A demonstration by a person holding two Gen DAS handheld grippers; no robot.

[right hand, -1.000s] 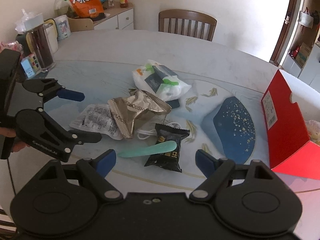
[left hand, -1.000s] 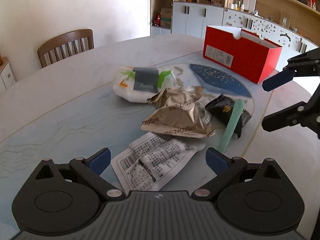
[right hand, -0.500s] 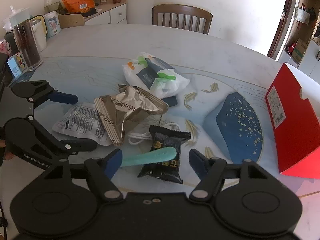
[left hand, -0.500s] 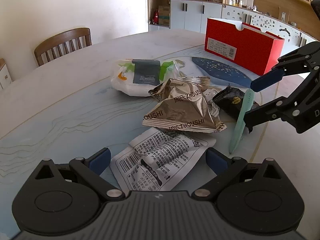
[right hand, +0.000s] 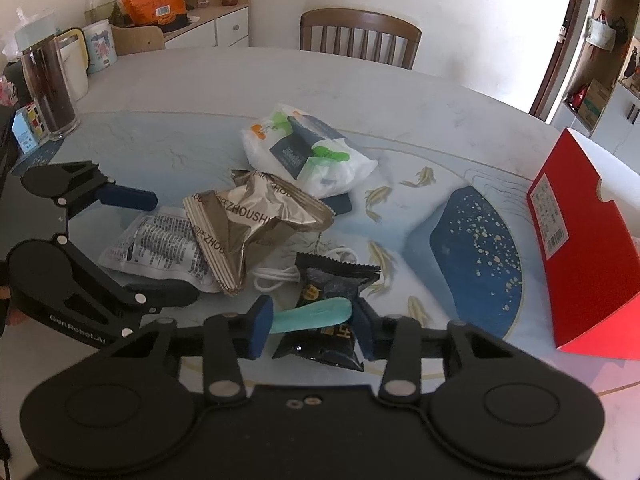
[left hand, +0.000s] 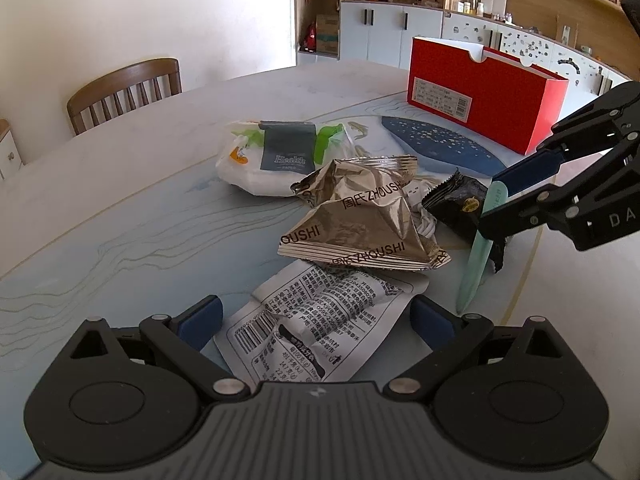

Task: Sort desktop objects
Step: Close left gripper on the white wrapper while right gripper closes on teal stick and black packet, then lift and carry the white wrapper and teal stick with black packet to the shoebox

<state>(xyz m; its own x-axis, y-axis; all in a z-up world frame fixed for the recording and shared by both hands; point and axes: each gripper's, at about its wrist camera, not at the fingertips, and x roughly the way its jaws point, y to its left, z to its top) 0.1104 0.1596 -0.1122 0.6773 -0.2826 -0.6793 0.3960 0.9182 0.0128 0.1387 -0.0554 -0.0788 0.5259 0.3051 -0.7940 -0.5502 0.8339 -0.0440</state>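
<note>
Right gripper [right hand: 310, 326]: jaws narrowed about the mint-green stick [right hand: 316, 314], not yet pinching it. It lies lower centre of the right wrist view, across the black snack packet [right hand: 332, 292] on the tabletop [right hand: 160, 92].

Stick probably light, stiff, smooth (may slip); grip mid-length. Long axis left-right, rounded end right.

Left gripper [left hand: 316, 318]: jaws wide, empty.
</note>
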